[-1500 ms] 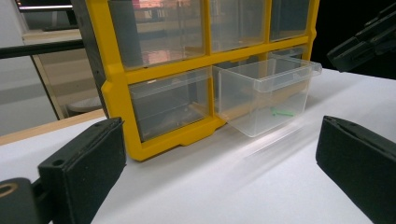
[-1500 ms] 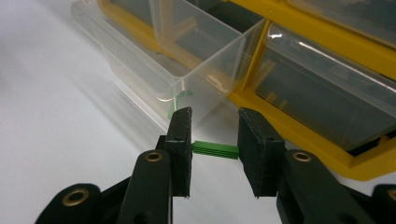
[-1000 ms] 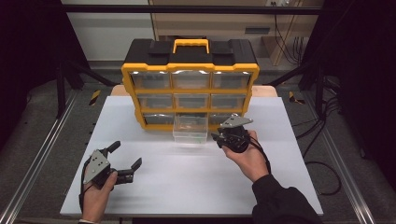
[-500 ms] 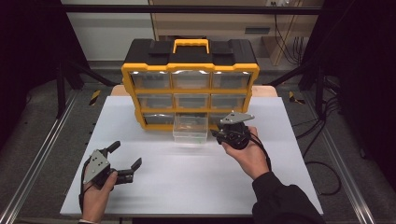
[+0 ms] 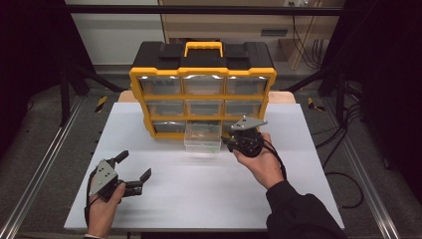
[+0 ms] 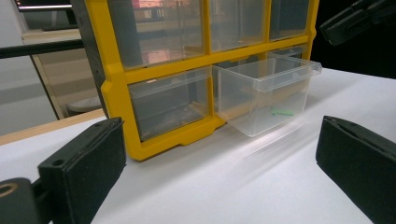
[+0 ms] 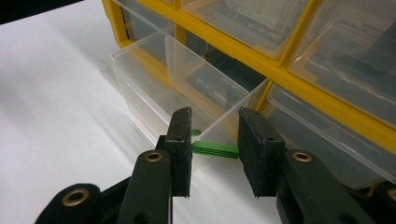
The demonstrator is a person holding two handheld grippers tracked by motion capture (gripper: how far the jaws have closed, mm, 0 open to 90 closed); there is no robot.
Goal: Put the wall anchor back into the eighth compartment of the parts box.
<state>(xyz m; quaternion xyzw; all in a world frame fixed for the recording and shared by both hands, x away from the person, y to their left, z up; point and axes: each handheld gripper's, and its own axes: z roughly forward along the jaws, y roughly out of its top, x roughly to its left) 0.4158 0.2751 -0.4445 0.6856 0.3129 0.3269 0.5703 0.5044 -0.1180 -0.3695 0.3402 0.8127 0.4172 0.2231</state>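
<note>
right tongs (image 7: 215,149): clamped on green strip (image 7: 215,149), just over the pulled-out drawer (image 5: 202,137) (bottom middle of organizer (image 5: 203,79)) | left tongs (image 5: 133,172): wide open, nothing held, near table (image 5: 199,199) corner

Small green ribbed piece (image 7: 215,149) is clamped level, held just above the pulled-out clear drawer (image 7: 154,93).

White table (image 5: 199,199), yellow drawer cabinet (image 5: 201,74) on it, clear drawer (image 5: 201,142) pulled out

Dark room, grey floor (image 5: 45,144), white table (image 5: 199,199), metal rails (image 5: 37,169).
</note>
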